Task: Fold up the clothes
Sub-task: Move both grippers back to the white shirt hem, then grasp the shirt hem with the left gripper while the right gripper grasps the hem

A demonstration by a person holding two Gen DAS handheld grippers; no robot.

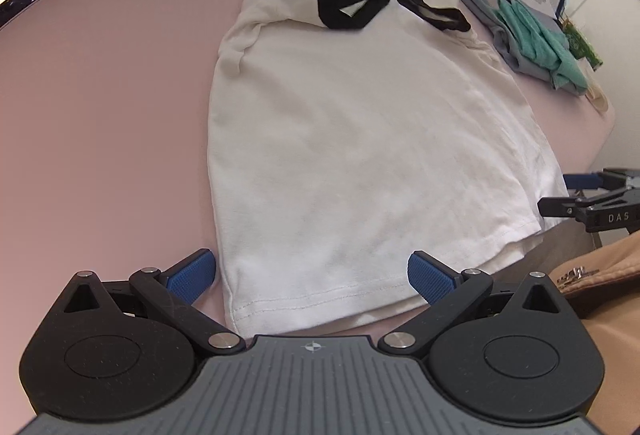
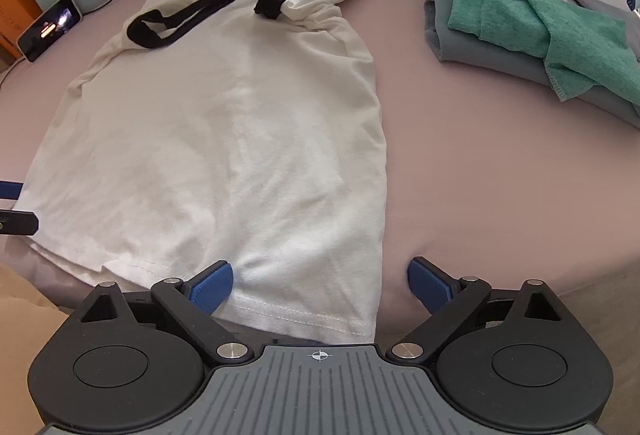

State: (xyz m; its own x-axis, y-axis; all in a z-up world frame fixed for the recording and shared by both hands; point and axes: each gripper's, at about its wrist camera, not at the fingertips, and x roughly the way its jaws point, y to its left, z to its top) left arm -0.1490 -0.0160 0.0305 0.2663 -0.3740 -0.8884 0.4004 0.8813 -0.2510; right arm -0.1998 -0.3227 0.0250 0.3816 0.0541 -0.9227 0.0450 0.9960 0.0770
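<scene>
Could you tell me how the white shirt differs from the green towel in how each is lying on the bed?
The white shirt lies spread out and mostly flat, with both sleeves folded inward; the green towel is bunched in loose folds. The white shirt rests straight on the pink sheet, while the green towel sits on top of a grey folded garment. The white shirt has black trim; the green towel is one colour. Neither is gripped.

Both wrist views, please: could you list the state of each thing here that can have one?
White shirt: lying flat, sides and black-trimmed sleeves folded in, hem nearest.
Left gripper: open, straddling a hem corner.
Right gripper: open, straddling the other hem corner.
Green towel: crumpled on a folded grey garment.
Phone: screen lit.
</scene>
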